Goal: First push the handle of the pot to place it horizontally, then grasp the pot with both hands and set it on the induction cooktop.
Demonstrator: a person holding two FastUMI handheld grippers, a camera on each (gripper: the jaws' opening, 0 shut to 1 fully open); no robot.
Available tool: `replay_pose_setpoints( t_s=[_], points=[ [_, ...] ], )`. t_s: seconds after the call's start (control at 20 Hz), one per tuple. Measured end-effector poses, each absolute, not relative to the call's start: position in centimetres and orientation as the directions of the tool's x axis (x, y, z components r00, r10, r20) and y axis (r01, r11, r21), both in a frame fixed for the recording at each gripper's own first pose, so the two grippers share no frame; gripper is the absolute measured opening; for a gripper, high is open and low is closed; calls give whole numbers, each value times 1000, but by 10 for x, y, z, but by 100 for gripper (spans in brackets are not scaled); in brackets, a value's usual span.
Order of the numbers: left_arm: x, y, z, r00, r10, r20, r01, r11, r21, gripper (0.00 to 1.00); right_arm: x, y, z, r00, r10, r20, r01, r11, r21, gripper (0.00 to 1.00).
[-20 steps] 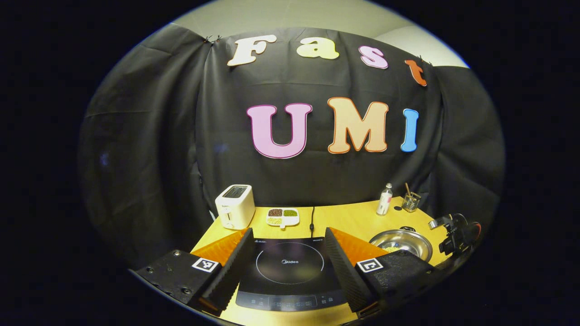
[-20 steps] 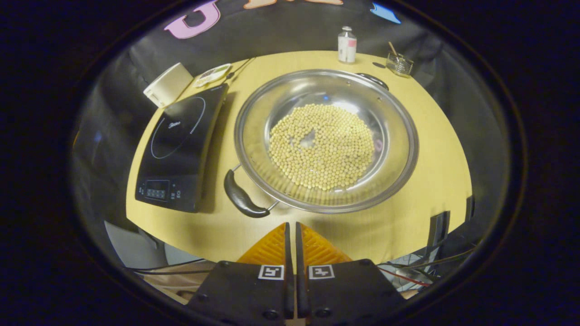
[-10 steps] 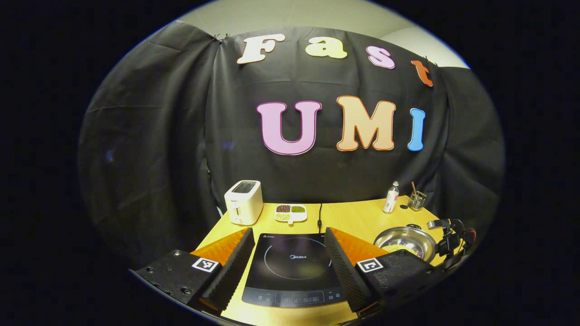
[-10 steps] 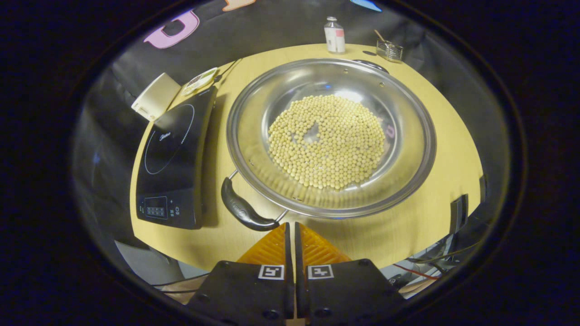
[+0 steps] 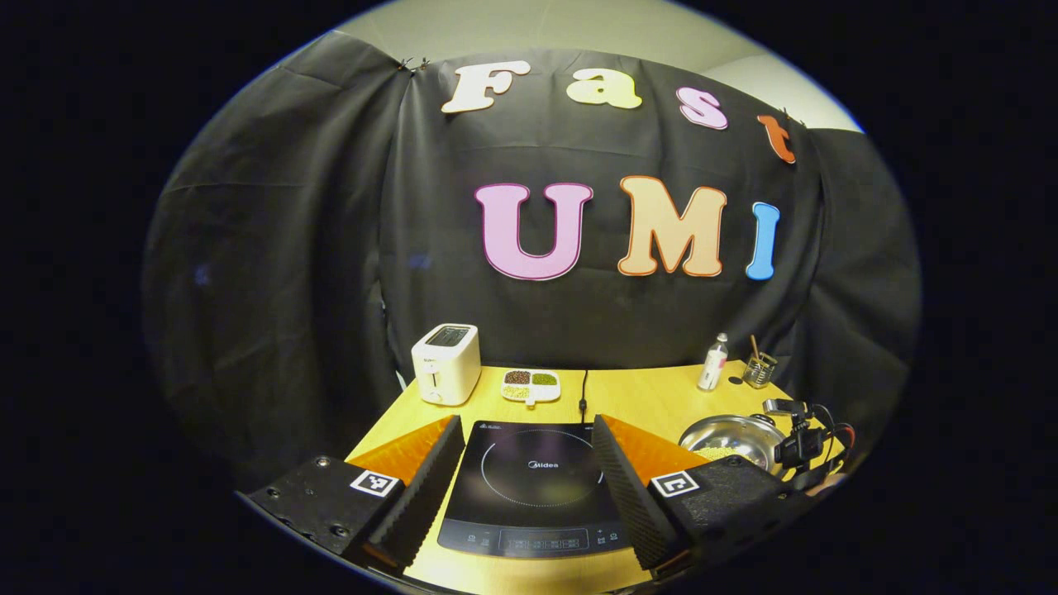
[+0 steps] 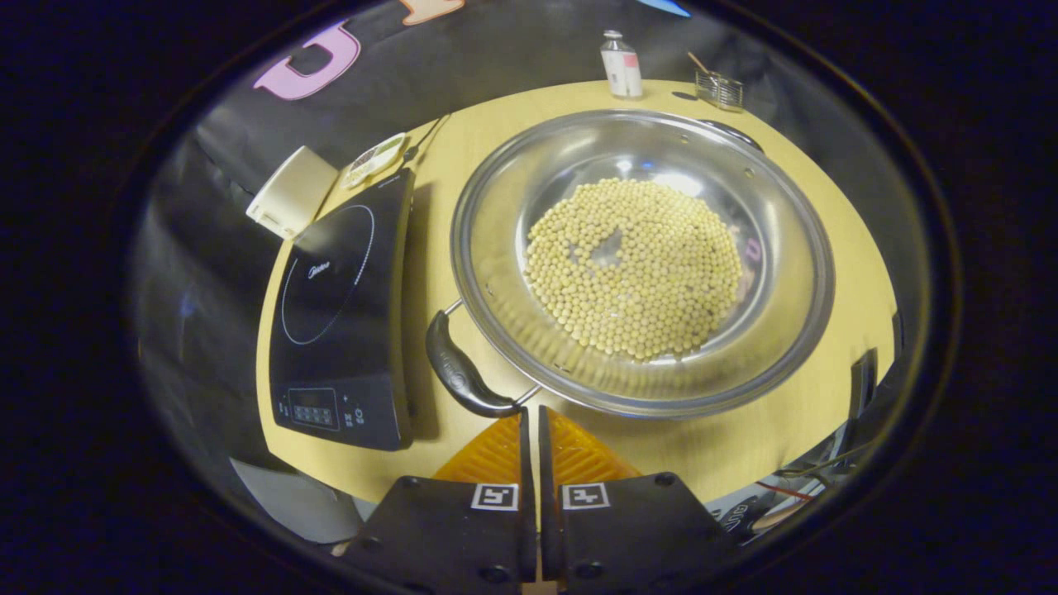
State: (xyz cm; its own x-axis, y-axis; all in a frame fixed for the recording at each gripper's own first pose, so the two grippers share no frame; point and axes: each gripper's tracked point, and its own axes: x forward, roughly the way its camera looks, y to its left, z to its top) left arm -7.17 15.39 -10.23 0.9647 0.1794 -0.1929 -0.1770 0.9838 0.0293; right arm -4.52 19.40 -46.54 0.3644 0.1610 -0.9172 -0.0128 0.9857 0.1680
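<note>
A wide steel pot (image 6: 496, 248) holding pale beans (image 6: 636, 264) sits on the wooden table, to the right of the black induction cooktop (image 6: 339, 306). Its near black handle (image 6: 463, 376) points toward the table's front-left; the far handle (image 6: 727, 132) lies at the back. My right gripper (image 6: 531, 409) is shut, and its tips sit at the right end of the near handle. My left gripper (image 5: 525, 421) hangs open over the front of the cooktop (image 5: 533, 483) with nothing between its fingers. From there the pot (image 5: 731, 438) is at the right, with the right gripper (image 5: 798, 438) beside it.
A white toaster (image 5: 446, 362), a divided dish of grains (image 5: 531, 385), a small bottle (image 5: 712, 364) and a glass cup with sticks (image 5: 759, 370) stand along the table's back edge. The cooktop's cord (image 5: 583, 392) runs to the back. Cables (image 6: 793, 483) hang off the front right.
My shut right gripper has come down and forward until its tips reach the near pot handle. The open left gripper has drifted a little back and left of the cooktop.
</note>
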Motion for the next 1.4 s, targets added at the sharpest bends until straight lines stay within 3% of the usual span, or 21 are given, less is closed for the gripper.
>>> replay_pose_setpoints(
  t_s=[0.1, 0.15, 0.2, 0.35, 0.85, 0.95, 1.0, 1.4],
  points=[
    [-74, 156, -101, 964, 188, -189, -186, 982, 29, 95, -38, 202, -467, 379, 164, -911, 3, 984, 178, 0],
    [-75, 157, -101, 963, 190, -189, -187, 982, 34, 95, -34, 205, -467, 385, 165, -908, 13, 983, 184, 5],
    [-76, 157, -99, 964, 192, -184, -187, 981, 42, 95, -29, 209, -469, 393, 166, -905, 27, 981, 191, 0],
    [-82, 158, -100, 963, 194, -187, -187, 981, 56, 95, -19, 221, -471, 407, 175, -896, 53, 975, 215, 5],
    [-90, 129, -124, 956, 130, -263, -153, 986, -71, 95, 16, 248, -477, 455, 181, -872, 60, 971, 233, 0],
    [-91, 127, -129, 954, 123, -274, -152, 985, -85, 90, 21, 250, -476, 460, 184, -869, 77, 966, 245, 3],
    [-92, 128, -131, 952, 129, -278, -157, 984, -81, 95, 25, 252, -477, 463, 185, -867, 84, 964, 251, 3],
    [-93, 124, -141, 948, 106, -301, -129, 990, -60, 95, 9, 253, -459, 413, 265, -872, 56, 948, 314, 0]
  ],
)
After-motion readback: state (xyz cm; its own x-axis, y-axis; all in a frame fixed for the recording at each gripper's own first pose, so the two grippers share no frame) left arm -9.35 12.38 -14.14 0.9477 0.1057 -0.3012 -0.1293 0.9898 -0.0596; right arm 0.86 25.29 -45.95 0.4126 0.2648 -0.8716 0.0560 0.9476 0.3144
